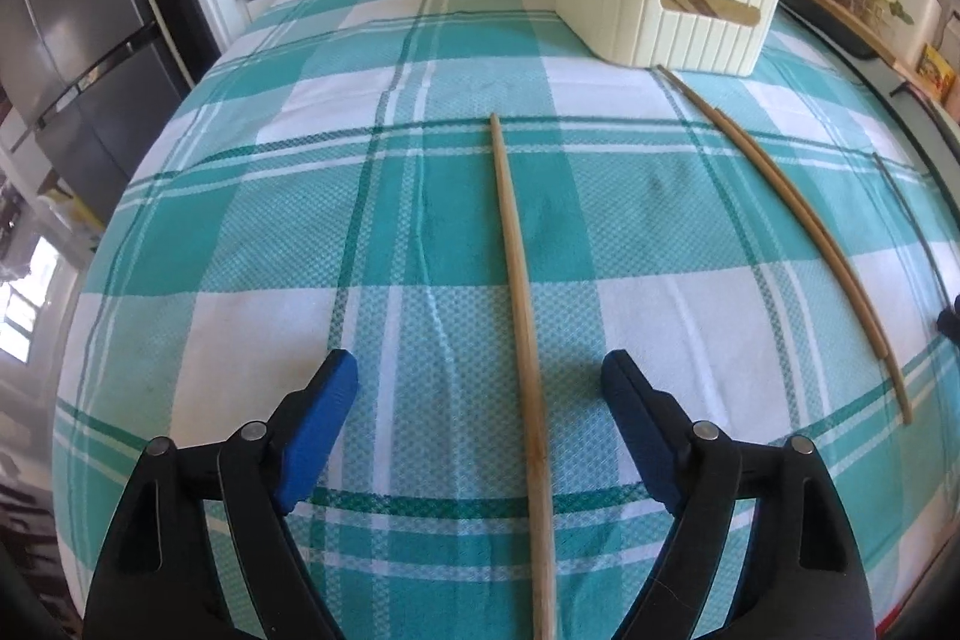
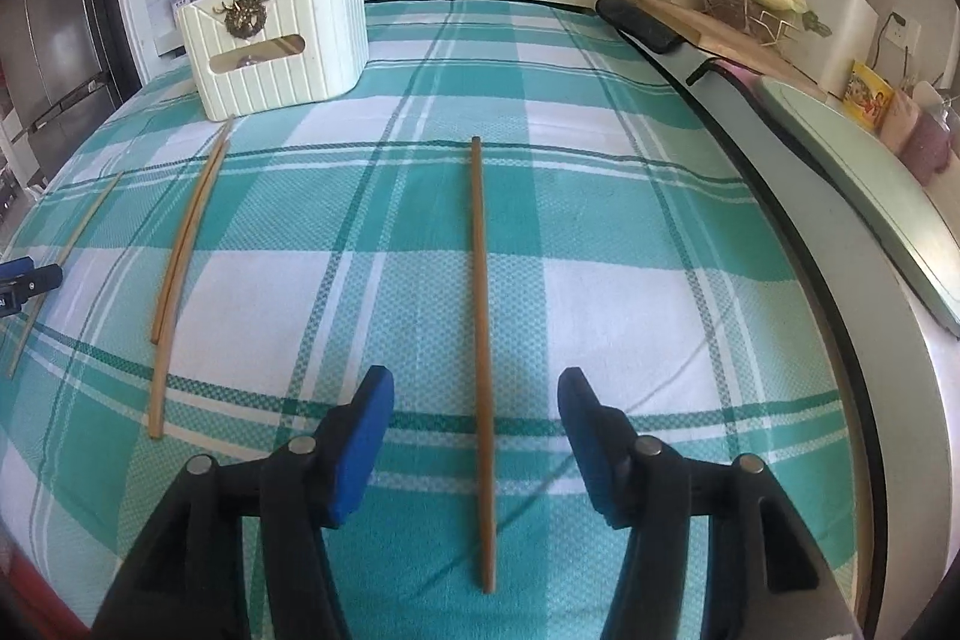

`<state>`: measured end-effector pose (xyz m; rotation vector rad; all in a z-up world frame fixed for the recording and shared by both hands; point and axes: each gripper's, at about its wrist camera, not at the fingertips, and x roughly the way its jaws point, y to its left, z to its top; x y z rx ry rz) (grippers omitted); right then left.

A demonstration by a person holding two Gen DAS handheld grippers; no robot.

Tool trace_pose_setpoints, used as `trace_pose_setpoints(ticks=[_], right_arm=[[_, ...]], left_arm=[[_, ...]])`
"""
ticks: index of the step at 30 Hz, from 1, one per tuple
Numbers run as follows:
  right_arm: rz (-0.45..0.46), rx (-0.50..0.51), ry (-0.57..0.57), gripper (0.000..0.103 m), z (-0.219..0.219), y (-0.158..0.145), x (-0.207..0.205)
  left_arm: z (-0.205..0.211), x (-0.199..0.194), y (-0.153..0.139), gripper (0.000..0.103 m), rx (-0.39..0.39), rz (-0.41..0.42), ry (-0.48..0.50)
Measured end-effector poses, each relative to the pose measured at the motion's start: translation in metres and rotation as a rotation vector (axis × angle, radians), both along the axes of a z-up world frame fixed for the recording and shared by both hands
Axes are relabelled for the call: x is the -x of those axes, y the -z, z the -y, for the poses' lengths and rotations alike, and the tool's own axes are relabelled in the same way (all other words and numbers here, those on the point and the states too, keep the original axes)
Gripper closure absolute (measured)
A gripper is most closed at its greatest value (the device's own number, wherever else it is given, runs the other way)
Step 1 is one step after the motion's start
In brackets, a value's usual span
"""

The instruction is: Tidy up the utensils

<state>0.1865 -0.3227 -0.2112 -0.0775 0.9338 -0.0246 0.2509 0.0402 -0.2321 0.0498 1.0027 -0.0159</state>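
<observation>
Lying on the checked cloth (image 1: pixel 240 280): four chopsticks. One (image 1: pixel 519 280) runs between the spread jaws of the left gripper (image 1: pixel 480 382), untouched; a second (image 2: pixel 482 340) lies likewise between the parted jaws of the right gripper (image 2: pixel 476 400), pads clear of it. A pair (image 2: pixel 180 268) rests side by side, touching, between the two singles, its far ends near the cream holder (image 2: pixel 282 40). Step in hand, by my reckoning: each gripper poised over its own stick. Next move calls for lowering, closing on the thin shaft, then carrying it to the holder.
</observation>
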Motion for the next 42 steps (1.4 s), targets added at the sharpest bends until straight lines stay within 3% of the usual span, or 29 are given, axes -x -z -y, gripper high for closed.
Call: trace_pose_setpoints(ticks=[5, 13, 29, 31, 36, 39, 42], right_arm=[[0.012, -0.020, 0.009, 0.043, 0.000, 0.007, -0.013], [0.044, -0.031, 0.021, 0.040, 0.001, 0.008, -0.013], [0.046, -0.028, 0.021, 0.040, 0.001, 0.009, -0.012], [0.046, -0.030, 0.022, 0.040, 0.001, 0.009, -0.012], [0.021, -0.043, 0.018, 0.039, 0.002, 0.006, -0.012], [-0.089, -0.061, -0.017, 0.039, 0.005, 0.002, -0.018], [-0.190, -0.069, -0.067, 0.040, 0.007, -0.001, -0.024]], left_arm=[[-0.010, -0.002, 0.006, 0.000, 0.018, -0.003, -0.028], [-0.010, 0.001, 0.008, 0.001, 0.022, 0.034, -0.015], [-0.011, 0.002, 0.007, 0.001, 0.034, 0.029, -0.001], [-0.011, 0.001, 0.007, 0.001, 0.034, 0.007, 0.026], [-0.014, -0.014, -0.001, 0.001, 0.073, -0.151, 0.165], [-0.020, -0.029, -0.007, 0.001, 0.123, -0.189, 0.209], [-0.020, -0.051, -0.005, 0.005, 0.090, -0.233, 0.214]])
